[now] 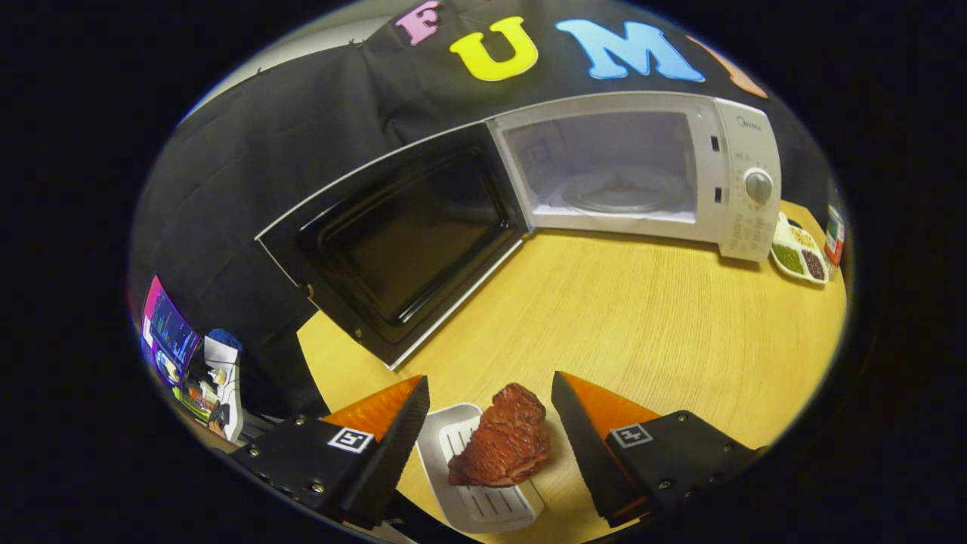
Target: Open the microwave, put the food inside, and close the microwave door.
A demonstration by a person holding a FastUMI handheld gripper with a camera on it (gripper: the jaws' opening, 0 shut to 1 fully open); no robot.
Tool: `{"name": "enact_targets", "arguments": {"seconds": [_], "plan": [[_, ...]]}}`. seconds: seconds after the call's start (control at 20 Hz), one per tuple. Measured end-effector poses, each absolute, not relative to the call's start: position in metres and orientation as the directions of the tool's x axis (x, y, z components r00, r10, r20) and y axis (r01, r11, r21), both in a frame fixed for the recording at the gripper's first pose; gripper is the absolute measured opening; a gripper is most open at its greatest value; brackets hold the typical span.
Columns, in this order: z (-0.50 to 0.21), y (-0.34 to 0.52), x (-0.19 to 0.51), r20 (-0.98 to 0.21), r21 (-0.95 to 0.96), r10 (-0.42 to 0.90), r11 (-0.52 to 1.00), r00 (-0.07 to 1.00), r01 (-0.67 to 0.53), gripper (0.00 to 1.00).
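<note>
A white microwave (725, 174) stands at the back of the wooden table (642, 325), its dark door (400, 242) swung wide open to the left. The white cavity with its glass turntable (616, 193) is bare. A reddish-brown piece of meat (505, 444) lies on a small white ribbed tray (472, 491), right between my fingers. My gripper (489, 389) is open, a finger on each side of the food, neither touching it.
A white sectioned dish of green and dark grains (799, 253) sits right of the microwave, with a small red and green container (834, 234) beside it. Off the table's left edge stands a screen (170, 336) with small items near it.
</note>
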State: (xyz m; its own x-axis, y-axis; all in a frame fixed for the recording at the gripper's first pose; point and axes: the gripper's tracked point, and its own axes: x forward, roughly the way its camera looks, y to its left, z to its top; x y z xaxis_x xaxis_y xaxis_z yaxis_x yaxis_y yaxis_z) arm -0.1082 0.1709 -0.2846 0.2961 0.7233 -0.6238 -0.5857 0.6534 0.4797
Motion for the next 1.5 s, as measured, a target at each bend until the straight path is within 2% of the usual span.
{"name": "enact_targets", "arguments": {"seconds": [0.15, 0.3, 0.4, 0.5, 0.55, 0.65, 0.7, 0.8, 1.05, 1.5], "plan": [[-0.299, 0.166, -0.115, -0.643, 0.517, 0.718, 0.665, 0.268, -0.540, 0.77], [-0.308, 0.166, -0.124, -0.646, 0.579, 0.730, 0.658, 0.222, -0.480, 0.77], [-0.309, 0.164, -0.124, -0.640, 0.614, 0.736, 0.662, 0.219, -0.430, 0.50], [-0.300, 0.162, -0.124, -0.624, 0.648, 0.753, 0.648, 0.209, -0.401, 0.50], [-0.306, 0.172, -0.123, -0.610, 0.668, 0.764, 0.639, 0.212, -0.382, 0.36], [-0.296, 0.169, -0.122, -0.606, 0.678, 0.764, 0.641, 0.219, -0.359, 0.15], [-0.293, 0.171, -0.123, -0.591, 0.694, 0.777, 0.627, 0.216, -0.354, 0.15], [-0.286, 0.172, -0.123, -0.571, 0.717, 0.792, 0.610, 0.216, -0.339, 0.08], [-0.257, 0.172, -0.102, -0.529, 0.755, 0.798, 0.598, 0.287, -0.271, 0.08], [-0.210, 0.198, -0.001, -0.401, 0.768, 0.744, 0.591, 0.534, -0.247, 0.08]]}}
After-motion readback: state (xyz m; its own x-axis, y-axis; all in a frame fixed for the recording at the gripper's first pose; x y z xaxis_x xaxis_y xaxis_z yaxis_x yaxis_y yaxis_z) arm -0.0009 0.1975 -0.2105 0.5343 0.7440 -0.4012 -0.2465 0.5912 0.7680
